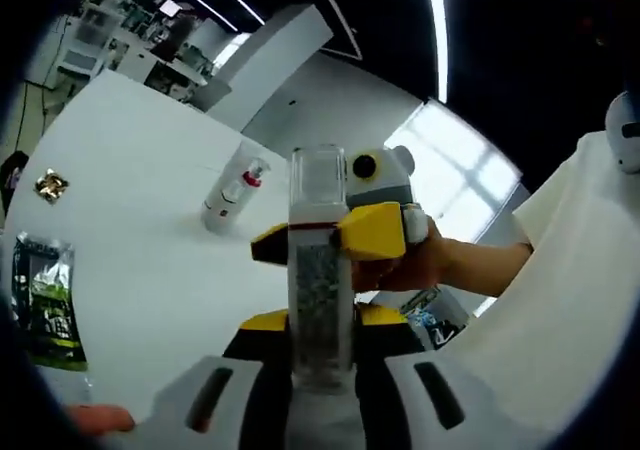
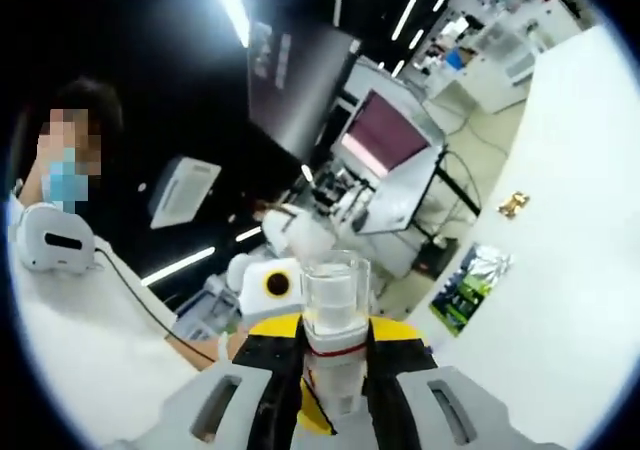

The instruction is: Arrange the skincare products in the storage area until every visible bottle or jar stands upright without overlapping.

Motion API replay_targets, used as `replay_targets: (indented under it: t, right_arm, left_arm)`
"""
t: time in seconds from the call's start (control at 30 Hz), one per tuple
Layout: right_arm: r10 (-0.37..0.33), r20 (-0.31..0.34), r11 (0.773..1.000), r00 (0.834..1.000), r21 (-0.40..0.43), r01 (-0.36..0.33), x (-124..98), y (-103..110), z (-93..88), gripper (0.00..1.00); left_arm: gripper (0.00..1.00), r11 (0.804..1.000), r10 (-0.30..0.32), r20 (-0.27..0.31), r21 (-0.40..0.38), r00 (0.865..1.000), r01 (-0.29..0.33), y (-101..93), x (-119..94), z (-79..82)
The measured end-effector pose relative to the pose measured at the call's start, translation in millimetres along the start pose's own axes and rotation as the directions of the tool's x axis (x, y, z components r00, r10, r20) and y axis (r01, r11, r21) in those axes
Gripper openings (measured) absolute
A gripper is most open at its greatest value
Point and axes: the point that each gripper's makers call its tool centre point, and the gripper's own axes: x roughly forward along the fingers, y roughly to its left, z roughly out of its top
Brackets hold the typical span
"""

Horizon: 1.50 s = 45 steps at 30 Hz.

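Left gripper view: your left hand-held gripper [image 1: 320, 370] has its jaws closed on the lower part of a tall clear bottle [image 1: 320, 270] with a clear cap, raised off the bench [image 1: 150, 170]. Your right hand-held gripper [image 1: 340, 232] comes in from the right with its yellow-tipped jaws pressed on the same bottle just below the cap, and your hand [image 1: 415, 260] is wrapped round its grip. Farther back on the white bench a white bottle with a red collar [image 1: 232, 190] lies on its side, well apart from the held one. Near the left edge lies a dark foil pouch [image 1: 45, 300], and beyond it a small gold piece [image 1: 50, 184].

In the right gripper view, your right hand-held gripper [image 2: 335, 395] clamps the bottle [image 2: 333, 320] at the neck, the clear cap rising above the jaws. To the right the pouch [image 2: 468, 285] and the gold piece [image 2: 513, 204] lie on the bench [image 2: 570, 270].
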Motion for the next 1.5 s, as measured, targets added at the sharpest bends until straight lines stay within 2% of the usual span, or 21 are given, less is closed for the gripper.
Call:
replay_targets:
  t: [0.17,0.27,0.43,0.6,0.7,0.8,0.9,1.0,1.07,1.17,1.27,1.3,1.37,1.5]
  right_arm:
    - [-0.134,0.045,0.991,0.99,0.027,0.133,0,-23,3.6,0.23]
    - [-0.21,0.051,0.976,0.976,0.065,0.206,1,-35,3.1,0.23]
    - [-0.277,0.047,0.955,0.96,0.119,0.27,5,-44,-1.5,0.22]
    - [-0.326,0.055,0.93,0.944,0.197,0.309,8,-51,-6.1,0.21]
    - [-0.333,0.061,0.922,0.941,0.23,0.311,10,-54,-8.2,0.21]
    - [-0.336,0.047,0.917,0.941,0.245,0.315,10,-56,-10.6,0.2]
    - [-0.338,0.039,0.923,0.94,0.208,0.324,10,-54,-11.3,0.18]
    - [-0.351,0.036,0.924,0.936,0.171,0.341,9,-53,-10.9,0.17]
    - [-0.353,0.041,0.925,0.935,0.163,0.342,9,-54,-10.4,0.17]
    - [-0.35,0.049,0.931,0.936,0.128,0.341,10,-53,-8.0,0.17]
    - [-0.367,0.067,0.928,0.928,0.1,0.359,8,-58,-2.7,0.17]
    - [-0.376,0.072,0.925,0.924,0.088,0.37,5,-61,-0.3,0.17]
    - [-0.394,0.083,0.919,0.915,0.065,0.39,-1,-66,4.5,0.17]
    - [-0.431,0.097,0.903,0.897,0.041,0.429,-16,-76,10.6,0.17]
  left_arm:
    - [0.17,0.991,0.132,-0.011,0.012,0.991,-0.132,21.6,2,-1.6]
    - [0.17,0.973,0.224,-0.031,0.067,0.974,-0.221,35.3,0,-2.5]
    - [0.17,0.921,0.349,-0.074,0.21,0.934,-0.328,51.0,-4,-5.3]
    - [0.17,0.851,0.443,-0.112,0.364,0.889,-0.378,60.9,-6,-8.9]
    - [0.17,0.807,0.487,-0.119,0.44,0.866,-0.393,65.4,-8,-9.9]
    - [0.17,0.784,0.505,-0.115,0.474,0.855,-0.4,66.9,-9,-11.7]
    - [0.18,0.782,0.511,-0.107,0.471,0.853,-0.409,67.8,-9,-12.0]
    - [0.18,0.785,0.507,-0.098,0.463,0.856,-0.412,69.1,-8,-11.2]
    - [0.19,0.776,0.501,-0.079,0.482,0.862,-0.407,70.5,-9,-9.2]
    - [0.18,0.764,0.501,-0.066,0.502,0.863,-0.405,71.0,-14,-8.6]
    - [0.2,0.743,0.526,-0.074,0.524,0.847,-0.416,78.1,-23,-12.7]
    - [0.22,0.736,0.535,-0.076,0.531,0.842,-0.42,80.5,-25,-14.1]
    - [0.27,0.719,0.574,-0.098,0.534,0.813,-0.444,92.7,-40,-23.2]
    - [0.28,0.682,0.637,-0.135,0.558,0.759,-0.473,109.8,-62,-36.4]
